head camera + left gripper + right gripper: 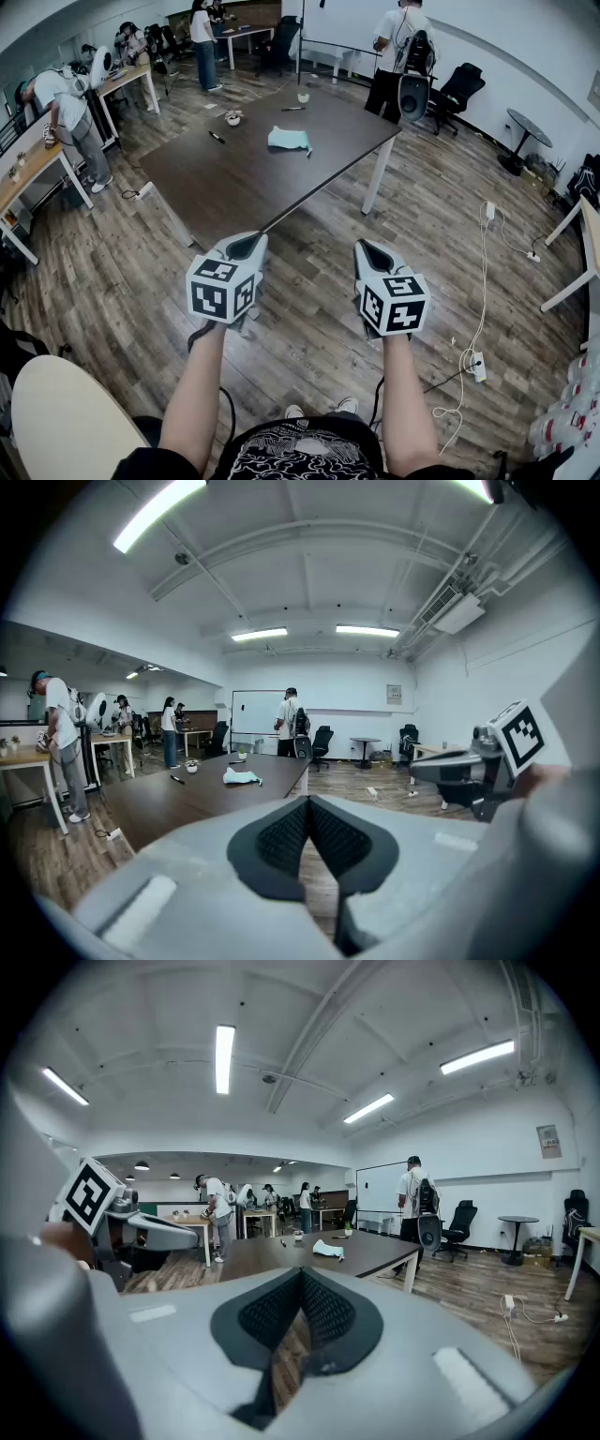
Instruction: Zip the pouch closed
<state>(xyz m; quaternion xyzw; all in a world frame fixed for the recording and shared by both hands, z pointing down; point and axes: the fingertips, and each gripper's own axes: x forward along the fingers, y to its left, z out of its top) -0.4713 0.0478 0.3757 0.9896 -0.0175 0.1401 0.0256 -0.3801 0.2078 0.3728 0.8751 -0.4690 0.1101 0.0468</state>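
Wood-plank flooring (pixel 309 319) runs through an open office around a dark rectangular table (pixel 234 187). A pale teal pouch (pixel 288 139) lies flat toward the far end of the top, untouched and well apart from both grippers. On the same tabletop a black pen (pixel 216 137) rests to the pouch's left, with a small bowl (pixel 232 118) just beyond it. A second dark pen (pixel 292 109) lies behind the pouch and a little white pot (pixel 303 97) stands nearer the far edge. A person stands short of the table's near corner, bare forearms stretched forward, a hand-held gripper in each hand. The left gripper (pixel 246 246) has its black pads pressed together with nothing between them. The right gripper (pixel 370 251) is likewise closed tight and empty. Both hang over the floor, side by side but not touching, tipped slightly down toward the table. Each carries a white marker cube (pixel 222 286) printed with black squares. Beyond the table's far right corner a standing figure (pixel 398 37) wears a backpack, with a black office chair (pixel 459 89) and a small round side table (pixel 525 127) farther right. Along the left wall other people bend over light desks (pixel 28 164). A power strip (pixel 478 368) with white cables lies on the floor at right, and a pale round tabletop (pixel 66 422) fills the lower left corner.
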